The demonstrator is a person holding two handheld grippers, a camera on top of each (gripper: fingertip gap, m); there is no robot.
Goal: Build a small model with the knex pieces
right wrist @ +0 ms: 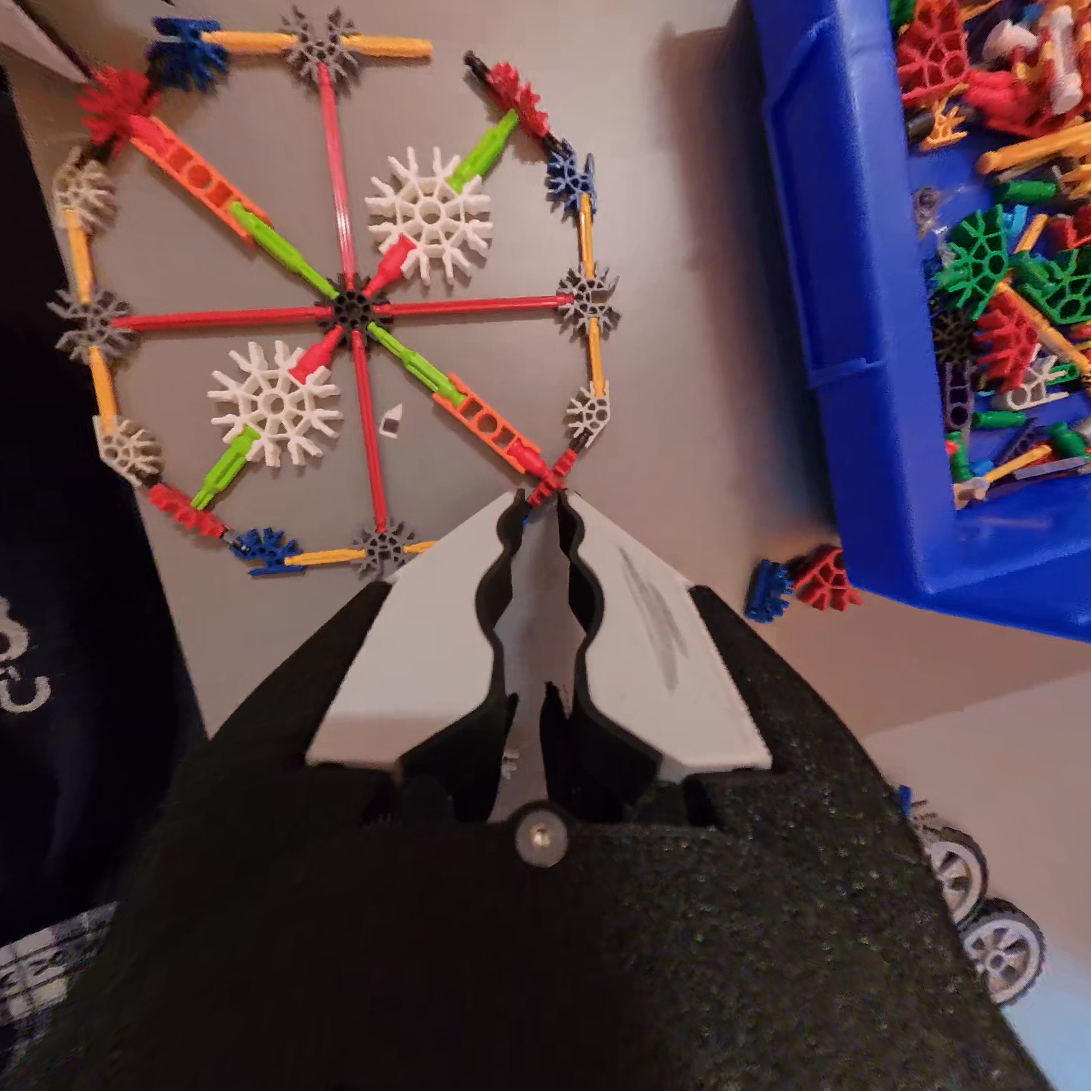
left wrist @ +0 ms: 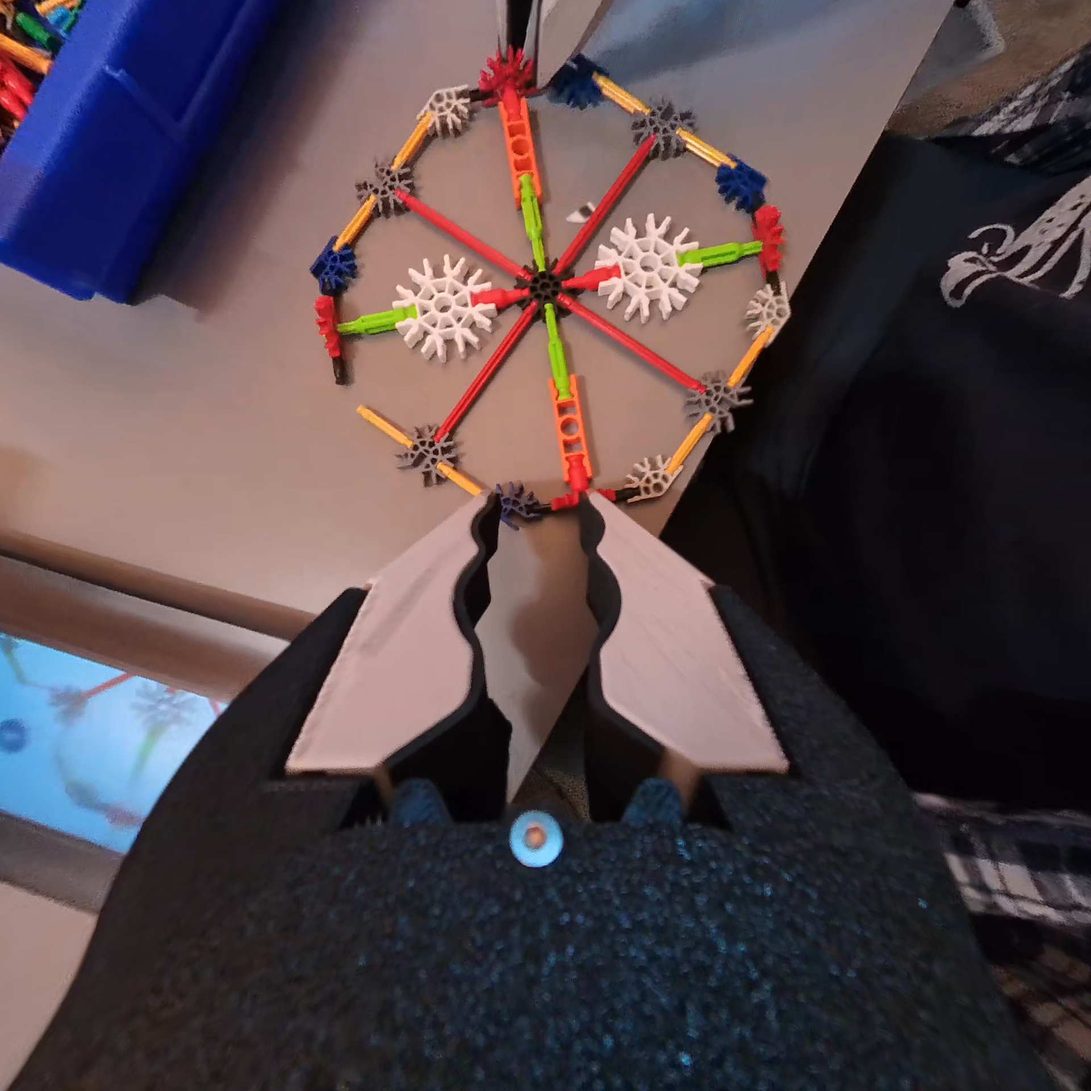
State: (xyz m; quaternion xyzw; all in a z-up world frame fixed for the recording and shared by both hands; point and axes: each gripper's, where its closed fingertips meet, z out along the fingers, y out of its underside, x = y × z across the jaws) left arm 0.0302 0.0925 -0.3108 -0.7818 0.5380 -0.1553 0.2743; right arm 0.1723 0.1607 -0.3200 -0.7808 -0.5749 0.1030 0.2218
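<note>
A flat wheel-shaped model of plastic rods and snowflake-shaped connectors [left wrist: 543, 283] lies on a grey surface [left wrist: 206, 413]: a black hub connector [right wrist: 351, 308] at the centre, thin red spoke rods, lime-green and orange pieces along two spokes, two large white snowflake connectors [right wrist: 430, 214] inside the ring, and a rim of yellow rods joined by grey, blue, red and pale connectors. The rim is broken at one spot, where a yellow rod [left wrist: 384, 424] ends free. Left hand-held gripper [left wrist: 538, 506]: partly open, a moderate gap between the grey fingers with wavy black pads; tips sit at the near rim, one tip touching a dark blue connector [left wrist: 515, 502], the other just beside a small red connector [left wrist: 568, 500] at the end of the orange piece; nothing clamped that can be seen. Right hand-held gripper [right wrist: 540, 502]: narrow gap, tips closed in on either side of a small red connector [right wrist: 552, 478] at the rim; whether the pads actually pinch it cannot be told. A blue plastic bin [right wrist: 838, 330] heaped with mixed coloured construction pieces stands near the wheel on the surface. Just outside the bin lie a loose blue connector [right wrist: 766, 590] and a red connector [right wrist: 826, 577], touching each other. Two grey-hubbed toy wheels with black tyres [right wrist: 980, 909] lie by the right gripper's body. A small white chip [right wrist: 391, 420] lies between the spokes. Dark printed fabric [left wrist: 944, 413] lies past the edge of the surface.
</note>
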